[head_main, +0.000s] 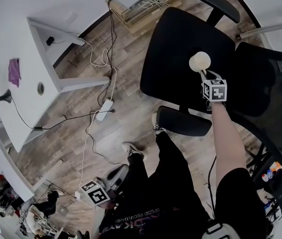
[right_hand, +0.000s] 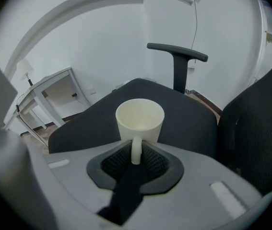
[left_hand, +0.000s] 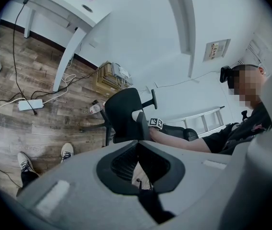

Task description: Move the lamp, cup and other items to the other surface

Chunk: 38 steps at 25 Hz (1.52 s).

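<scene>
Head view: my right gripper reaches out over the black chair seat, and the white cup sits just past its tips, above the middle of the seat. My left gripper hangs low beside my leg, well apart from the cup and the chair, with the wood floor under it.

Left gripper view: the jaws of my left gripper stand close together. A thin pale sliver shows between them that I cannot name, so I cannot tell whether they are clenched on anything. Far ahead of the tips stands the chair, with my other arm stretched to it.

Right gripper view: my right gripper is clamped on the cup's handle, which runs straight down into the gap between the pads. The cup stands upright just beyond the tips, its mouth open and empty, with the seat behind and below it. I cannot tell whether its base touches the seat. An armrest rises further ahead.
</scene>
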Each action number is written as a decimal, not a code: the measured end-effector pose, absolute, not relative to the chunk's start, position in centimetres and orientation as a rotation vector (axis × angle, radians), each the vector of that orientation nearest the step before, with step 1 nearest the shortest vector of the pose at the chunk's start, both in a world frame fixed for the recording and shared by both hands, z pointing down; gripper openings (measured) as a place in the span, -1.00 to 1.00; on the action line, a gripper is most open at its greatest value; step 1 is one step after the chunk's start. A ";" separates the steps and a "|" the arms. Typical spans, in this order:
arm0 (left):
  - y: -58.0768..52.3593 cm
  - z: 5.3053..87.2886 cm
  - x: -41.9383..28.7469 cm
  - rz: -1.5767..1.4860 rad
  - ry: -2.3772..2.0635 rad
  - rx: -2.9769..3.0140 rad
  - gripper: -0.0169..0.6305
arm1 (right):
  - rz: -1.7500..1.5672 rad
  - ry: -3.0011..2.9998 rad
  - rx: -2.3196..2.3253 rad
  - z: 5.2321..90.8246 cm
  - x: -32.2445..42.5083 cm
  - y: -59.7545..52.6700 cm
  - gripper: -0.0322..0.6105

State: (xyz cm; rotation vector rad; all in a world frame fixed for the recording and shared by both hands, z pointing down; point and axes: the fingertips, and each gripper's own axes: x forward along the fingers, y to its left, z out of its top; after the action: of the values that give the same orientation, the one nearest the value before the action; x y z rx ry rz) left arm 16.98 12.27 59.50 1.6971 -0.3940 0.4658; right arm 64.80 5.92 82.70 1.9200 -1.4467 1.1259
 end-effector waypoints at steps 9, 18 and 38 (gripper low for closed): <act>12.2 59.7 16.3 0.410 -0.396 1.695 -0.96 | 1.217 -1.418 1.868 83.2 64.0 8.0 -0.59; 11.0 57.3 16.5 0.310 -0.344 1.780 -0.95 | 1.105 -1.378 1.975 75.6 65.6 10.9 -0.67; 9.7 50.3 2.0 -0.111 -0.497 1.928 -0.95 | 1.018 -2.380 1.381 53.4 22.1 2.8 -0.84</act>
State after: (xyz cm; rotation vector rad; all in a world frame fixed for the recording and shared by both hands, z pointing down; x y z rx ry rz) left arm 1.96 9.69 50.26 1.9283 -0.4972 -0.1115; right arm 22.14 2.77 53.43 1.3809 -2.3798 1.0176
